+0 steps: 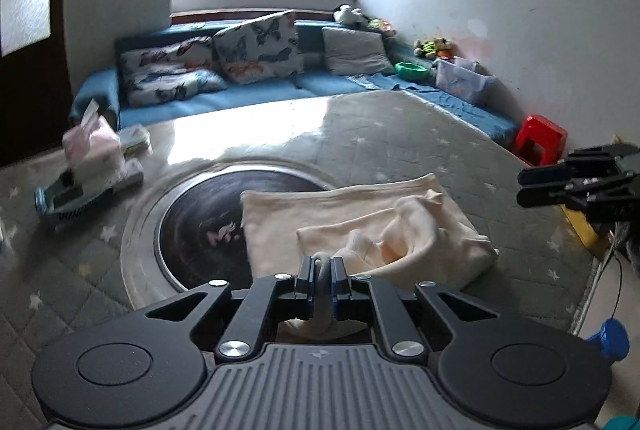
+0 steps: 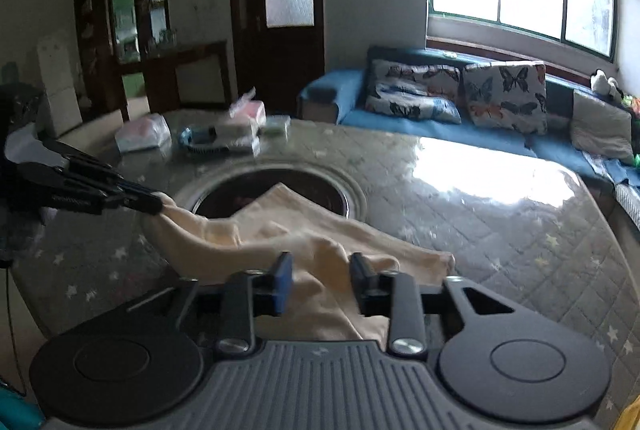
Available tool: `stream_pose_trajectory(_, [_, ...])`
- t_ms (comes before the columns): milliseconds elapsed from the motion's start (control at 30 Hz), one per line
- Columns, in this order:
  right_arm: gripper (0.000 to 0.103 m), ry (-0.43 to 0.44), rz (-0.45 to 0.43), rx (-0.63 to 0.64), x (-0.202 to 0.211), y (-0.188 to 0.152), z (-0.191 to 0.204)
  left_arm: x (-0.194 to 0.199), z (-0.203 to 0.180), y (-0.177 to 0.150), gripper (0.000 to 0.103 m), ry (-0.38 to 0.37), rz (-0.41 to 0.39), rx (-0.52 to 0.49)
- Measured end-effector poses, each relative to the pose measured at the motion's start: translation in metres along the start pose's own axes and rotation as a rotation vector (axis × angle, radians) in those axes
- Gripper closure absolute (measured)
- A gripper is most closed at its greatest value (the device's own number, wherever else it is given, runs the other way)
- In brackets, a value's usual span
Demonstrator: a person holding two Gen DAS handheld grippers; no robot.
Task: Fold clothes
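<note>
Pinching a bunched fold of cream garment (image 1: 360,222) at lower centre, left gripper (image 1: 320,272) nearly closed, right gripper (image 2: 322,270) hovering wide open over cloth, garment lying on quilted table (image 2: 460,198).

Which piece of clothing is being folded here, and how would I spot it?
Find the big quilted table before the blue sofa, with a dark round inset in its middle. The cream garment lies partly over that circle, pinched by the left gripper; it is the only cloth on the table.
</note>
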State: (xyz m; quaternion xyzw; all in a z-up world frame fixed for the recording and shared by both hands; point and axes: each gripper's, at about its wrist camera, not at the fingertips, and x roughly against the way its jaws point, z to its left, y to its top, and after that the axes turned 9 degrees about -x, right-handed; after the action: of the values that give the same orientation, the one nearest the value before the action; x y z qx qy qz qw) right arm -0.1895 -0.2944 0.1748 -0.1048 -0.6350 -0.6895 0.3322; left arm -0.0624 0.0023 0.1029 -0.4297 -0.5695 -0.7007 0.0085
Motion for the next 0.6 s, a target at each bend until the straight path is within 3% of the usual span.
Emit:
stream_pose_trajectory(167, [0.062, 0.003, 0.019, -0.036, -0.032, 0.008, -0.006, -0.006, 0.012, 0.007, 0.091, -0.013, -0.033, 0.060])
stream_pose_trajectory(367, [0.057, 0.039, 0.065, -0.042, -0.078, 0.026, -0.005, -0.016, 0.012, 0.018, 0.089, -0.044, -0.029, 0.051])
stream_pose_trajectory(433, [0.057, 0.050, 0.088, -0.032, -0.094, 0.031, -0.002, -0.026, 0.007, 0.017, 0.078, -0.047, 0.003, 0.042])
stream_pose_trajectory(533, [0.057, 0.058, 0.124, -0.018, -0.117, 0.033, 0.002, -0.049, 0.002, 0.011, 0.076, -0.006, 0.070, 0.025])
stream_pose_trajectory(600, [0.057, 0.062, 0.161, -0.016, -0.132, 0.030, 0.002, -0.062, 0.008, 0.007, 0.076, -0.004, 0.107, 0.065])
